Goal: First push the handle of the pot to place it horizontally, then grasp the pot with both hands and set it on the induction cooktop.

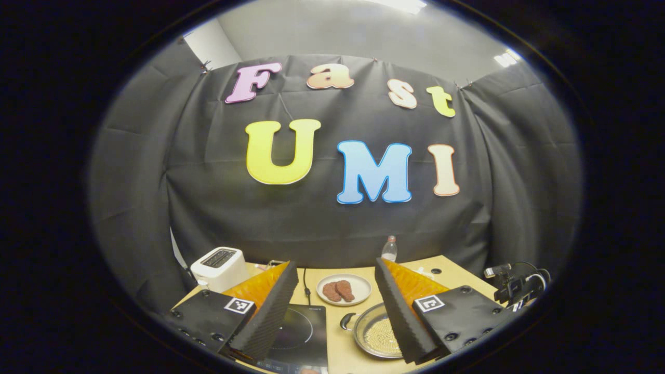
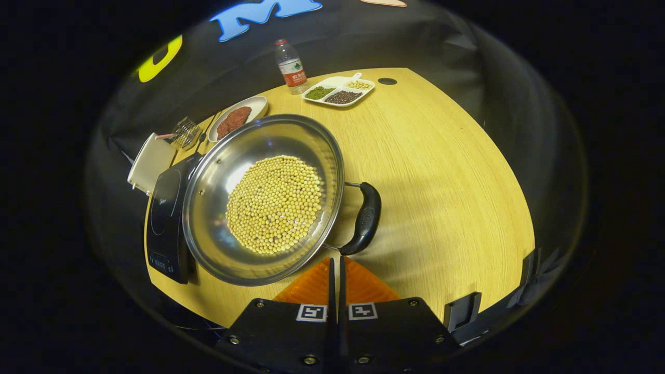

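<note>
Your right gripper (image 2: 335, 270), fingers pressed together on nothing, sits just behind the pot (image 2: 262, 200), whose handle (image 2: 365, 218) lies at 4 o'clock beside the cooktop (image 2: 166, 228), so nudge that handle sideways gently while your left gripper (image 1: 336, 296) waits wide.

On my pale wooden table (image 2: 441, 171) I see a white toaster (image 1: 220, 267), a white plate of reddish-brown meat (image 1: 343, 289), a clear plastic water bottle (image 2: 290, 66) and a white divided tray of beans (image 2: 338, 90).

Left gripper (image 1: 336, 306) fingers spread wide; right gripper (image 2: 336, 270) fingers pressed together
</note>
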### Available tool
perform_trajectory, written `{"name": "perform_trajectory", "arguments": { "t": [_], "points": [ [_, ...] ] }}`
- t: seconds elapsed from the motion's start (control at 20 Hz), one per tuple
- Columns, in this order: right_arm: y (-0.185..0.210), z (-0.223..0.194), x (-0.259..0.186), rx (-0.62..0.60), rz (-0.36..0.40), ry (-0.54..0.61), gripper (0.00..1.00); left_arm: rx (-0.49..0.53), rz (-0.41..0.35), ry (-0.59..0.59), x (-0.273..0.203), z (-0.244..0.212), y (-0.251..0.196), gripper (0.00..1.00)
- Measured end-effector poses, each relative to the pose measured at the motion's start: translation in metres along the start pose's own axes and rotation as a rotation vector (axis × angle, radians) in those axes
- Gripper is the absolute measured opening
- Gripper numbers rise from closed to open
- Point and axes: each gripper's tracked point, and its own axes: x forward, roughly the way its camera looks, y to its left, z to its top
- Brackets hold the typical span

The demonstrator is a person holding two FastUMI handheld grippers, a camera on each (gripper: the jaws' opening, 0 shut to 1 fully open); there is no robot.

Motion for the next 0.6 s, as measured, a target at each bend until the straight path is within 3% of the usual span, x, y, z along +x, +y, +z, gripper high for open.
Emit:
{"name": "perform_trajectory", "arguments": {
  "t": [0.6],
  "points": [
    [-0.019,0.047,0.019,-0.052,-0.053,-0.023,0.01,-0.003,0.005,0.065,0.011,-0.019,0.001,0.94]
  ]
}}
